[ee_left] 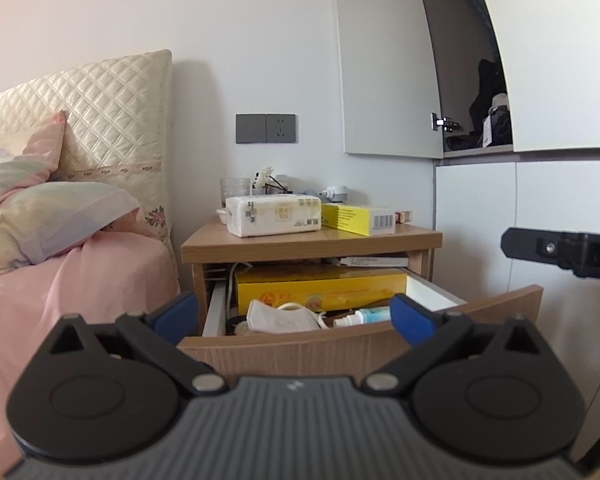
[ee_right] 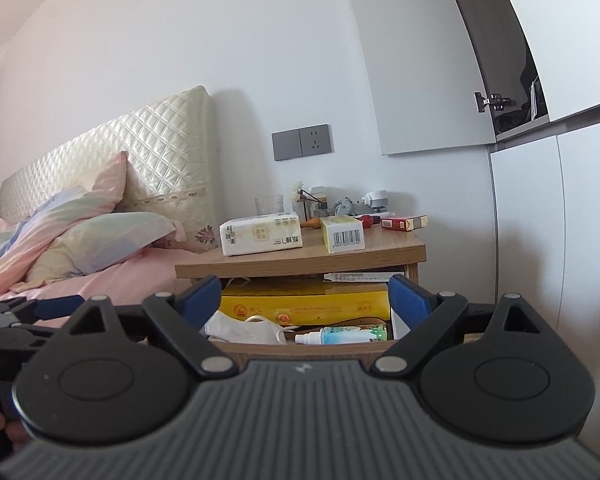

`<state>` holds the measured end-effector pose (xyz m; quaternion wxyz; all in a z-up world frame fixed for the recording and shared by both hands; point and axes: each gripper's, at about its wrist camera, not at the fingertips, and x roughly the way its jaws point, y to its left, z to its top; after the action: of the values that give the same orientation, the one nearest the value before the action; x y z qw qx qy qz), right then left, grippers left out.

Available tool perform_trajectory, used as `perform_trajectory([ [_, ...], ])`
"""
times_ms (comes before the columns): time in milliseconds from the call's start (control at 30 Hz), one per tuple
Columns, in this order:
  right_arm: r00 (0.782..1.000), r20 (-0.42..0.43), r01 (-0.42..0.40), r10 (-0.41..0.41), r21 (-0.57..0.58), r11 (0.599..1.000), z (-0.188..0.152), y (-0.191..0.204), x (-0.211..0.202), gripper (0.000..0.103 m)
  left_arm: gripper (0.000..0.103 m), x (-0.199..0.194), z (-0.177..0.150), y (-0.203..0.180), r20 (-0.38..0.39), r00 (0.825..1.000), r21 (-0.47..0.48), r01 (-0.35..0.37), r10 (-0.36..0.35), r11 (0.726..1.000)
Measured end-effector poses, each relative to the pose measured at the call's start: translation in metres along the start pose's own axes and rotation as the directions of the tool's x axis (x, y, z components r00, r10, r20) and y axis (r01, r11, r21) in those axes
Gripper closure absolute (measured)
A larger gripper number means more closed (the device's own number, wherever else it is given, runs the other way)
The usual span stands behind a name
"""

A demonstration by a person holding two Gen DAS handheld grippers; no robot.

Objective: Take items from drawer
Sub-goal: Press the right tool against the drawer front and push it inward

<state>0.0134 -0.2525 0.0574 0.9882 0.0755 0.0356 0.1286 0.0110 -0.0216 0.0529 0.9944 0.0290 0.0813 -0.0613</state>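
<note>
Drawer already pulled out: the curved wood-veneer drawer of the light wooden nightstand stands open, contents exposed, nothing lifted yet by the look of it. Left hand-held gripper is seen spread wide and empty, hovering just short of the drawer front; right hand-held gripper likewise wide apart, empty, aimed at the same opening. In the drawer: a long flat yellow cardboard box across the back, a crumpled white face mask at front left, a small white-and-teal plastic spray bottle lying on its side at front right, nozzle toward 9 o'clock, touching or just beside the mask's loop. Judged next step: approach and first pick. The bottle is best taken by the right gripper, which has it near centre at 6 o'clock of its opening; jaws to be set across the barrel, not along it, and lowered over the drawer front rather than through it. The round body may roll, so closure should be centred mid-barrel. The mask is soft; a pinch on a bunched fold would be enough, but the ear loop may snag the bottle, so the bottle is better cleared first. Tabletop is crowded by a white tissue pack and a yellow carton; free space is limited to the front edge.
</note>
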Motion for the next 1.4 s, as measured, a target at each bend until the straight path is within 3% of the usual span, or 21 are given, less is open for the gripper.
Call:
perform_trajectory([
  [467,0.998,0.049,0.035,-0.036,0.019,0.999,-0.018,-0.008,-0.003,0.011,0.0,-0.005,0.002,-0.006,-0.005,1.0,0.011,-0.03,0.03,0.999],
  [833,0.997,0.055,0.058,-0.056,-0.035,0.998,-0.035,-0.007,0.002,0.011,0.0,0.001,-0.008,-0.001,-0.03,0.997,0.038,-0.073,0.075,0.997],
  [1400,0.998,-0.001,0.065,-0.065,-0.111,0.992,-0.064,0.007,0.02,0.011,0.001,0.028,-0.035,0.009,-0.086,0.991,0.065,-0.094,0.099,0.993],
])
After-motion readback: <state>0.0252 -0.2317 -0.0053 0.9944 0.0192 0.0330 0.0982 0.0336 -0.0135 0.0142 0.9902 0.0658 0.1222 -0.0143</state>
